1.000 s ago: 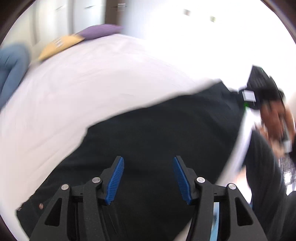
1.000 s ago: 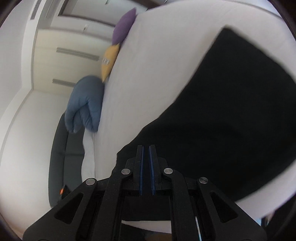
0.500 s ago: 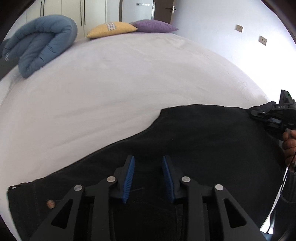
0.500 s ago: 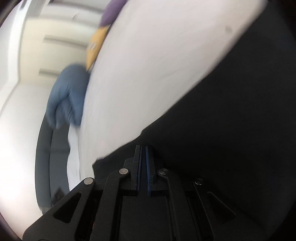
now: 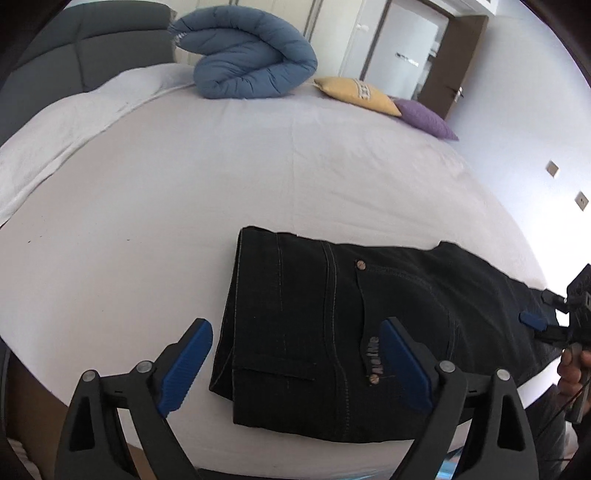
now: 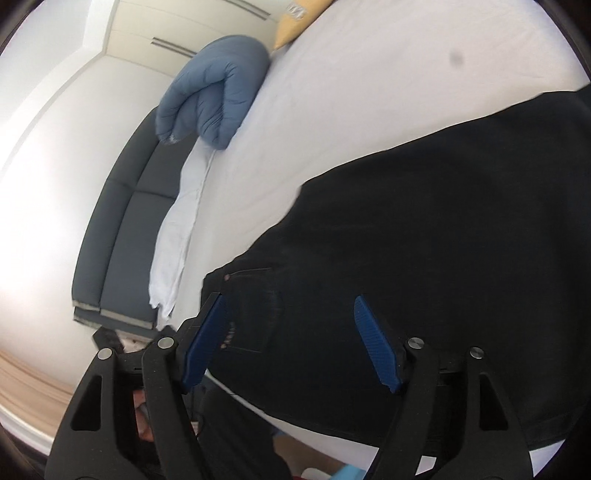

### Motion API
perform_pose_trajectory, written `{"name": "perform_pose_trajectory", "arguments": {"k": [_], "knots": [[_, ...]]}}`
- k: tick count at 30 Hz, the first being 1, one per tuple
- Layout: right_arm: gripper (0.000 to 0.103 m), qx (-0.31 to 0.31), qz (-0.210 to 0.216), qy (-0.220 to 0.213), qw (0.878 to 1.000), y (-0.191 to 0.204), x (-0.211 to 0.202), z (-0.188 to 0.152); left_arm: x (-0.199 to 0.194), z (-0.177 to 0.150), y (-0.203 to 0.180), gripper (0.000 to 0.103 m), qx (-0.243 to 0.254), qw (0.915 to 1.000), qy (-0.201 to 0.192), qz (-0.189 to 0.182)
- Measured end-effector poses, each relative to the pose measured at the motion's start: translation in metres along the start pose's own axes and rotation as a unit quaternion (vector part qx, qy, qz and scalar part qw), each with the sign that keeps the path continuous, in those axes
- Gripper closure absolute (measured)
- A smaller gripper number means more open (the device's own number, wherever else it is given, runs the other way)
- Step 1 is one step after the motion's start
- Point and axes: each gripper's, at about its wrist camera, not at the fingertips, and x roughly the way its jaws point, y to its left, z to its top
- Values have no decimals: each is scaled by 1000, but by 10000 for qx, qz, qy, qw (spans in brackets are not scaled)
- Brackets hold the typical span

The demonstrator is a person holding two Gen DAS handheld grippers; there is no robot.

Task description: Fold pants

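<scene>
Fingers [image 5: 192,365] of both grippers are spreading, empty, above black pants [image 5: 332,325] whose far legs run out of frame.

Right gripper [image 6: 291,341] jaws opening (over pants [image 6: 443,229]).

A home bedroom. A wide bed [image 5: 184,177] under a white sheet fills the view beyond the fingers [image 5: 184,365], with a grey padded headboard [image 5: 74,62] at its far left. A rolled blue duvet [image 5: 247,62], a yellow cushion [image 5: 360,94] and a purple cushion [image 5: 424,118] lie far ahead. Behind them stand pale wardrobe doors [image 6: 177,33] and a dark-framed door [image 5: 461,62].
</scene>
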Motion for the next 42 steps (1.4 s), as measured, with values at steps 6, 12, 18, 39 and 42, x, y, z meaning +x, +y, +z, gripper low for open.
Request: {"name": "perform_pose_trajectory", "arguments": {"k": [6,12,18,39,42], "knots": [[33,-240,-200,163,9994,40,30,0,40,14,20,35,78,9981,584,-178],[44,-126,-338,220,9991,5,0,-18,50,10,25,73,217,9949,946,-264],[51,-15,-411,241,9989,-20,-7,-27,48,17,17,98,385,9950,899,-186],[58,-20,-264,812,9963,-52,-13,-39,48,9,60,75,243,9985,483,-129],[58,-285,531,870,9944,-17,-7,-35,32,8,55,75,405,9983,413,-30]]}}
